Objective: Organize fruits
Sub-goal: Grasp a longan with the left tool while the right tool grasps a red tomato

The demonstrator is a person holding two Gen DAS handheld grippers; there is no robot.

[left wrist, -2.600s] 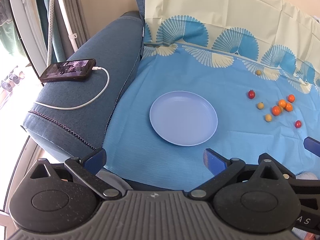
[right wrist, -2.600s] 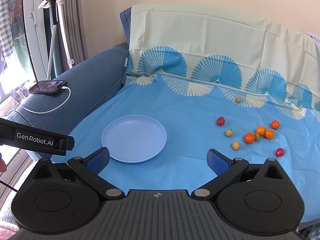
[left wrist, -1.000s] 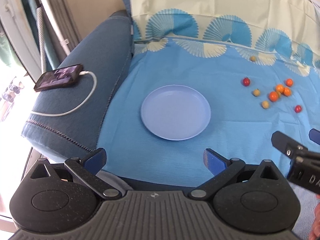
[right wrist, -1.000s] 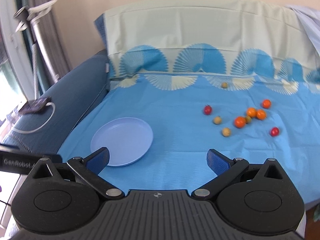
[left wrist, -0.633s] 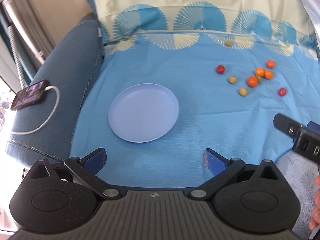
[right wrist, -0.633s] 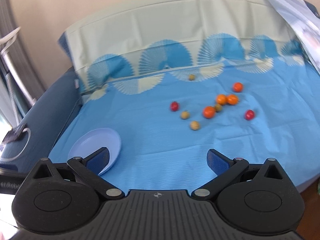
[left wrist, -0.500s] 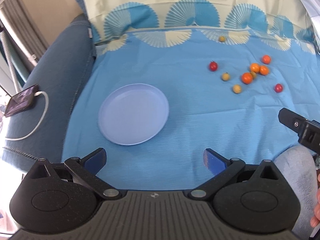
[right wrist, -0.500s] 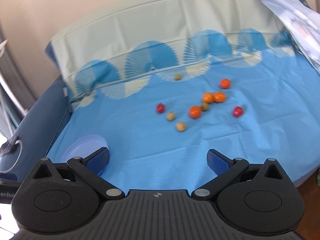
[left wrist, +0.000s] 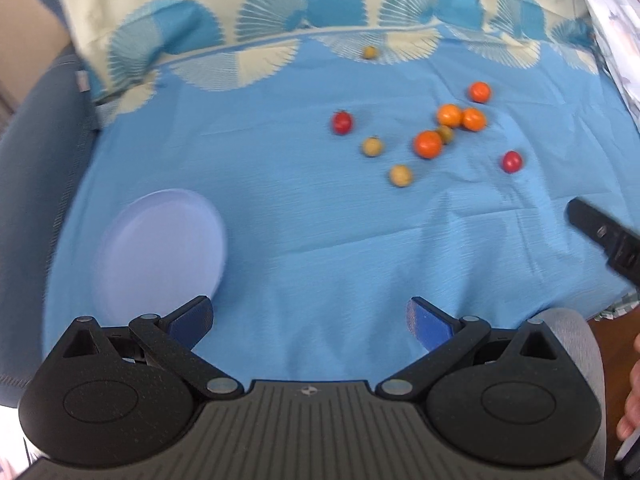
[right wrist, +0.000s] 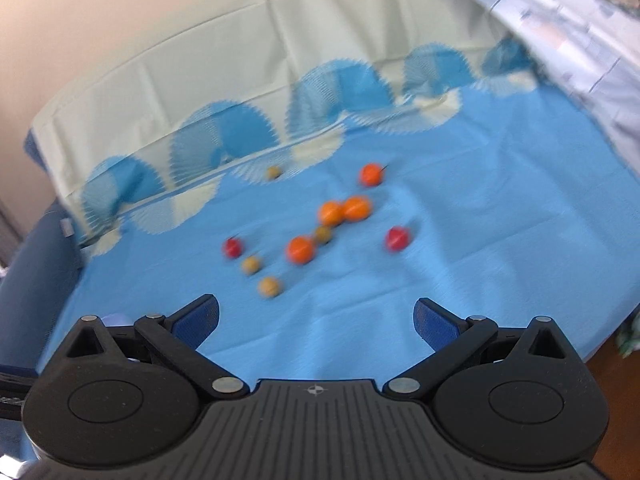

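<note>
Left wrist view: left tongs (left wrist: 310,316) gape wide, holding nothing, bare blue cloth (left wrist: 320,220) between plate (left wrist: 160,248) and tomatoes (left wrist: 428,144); right tongs (right wrist: 316,318) equally spread, unladen.

Blue sofa (left wrist: 36,168) under a fan-print cloth (left wrist: 320,220); beige wall (right wrist: 120,20) behind; wood floor (right wrist: 616,392) at right.

Blue cloth (left wrist: 320,240) over sofa, lilac plate (left wrist: 160,248), scattered cherry tomatoes (left wrist: 428,144)

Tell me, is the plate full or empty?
Empty. The plate shows only bare lilac surface; all the little fruits lie on the blue cloth.
</note>
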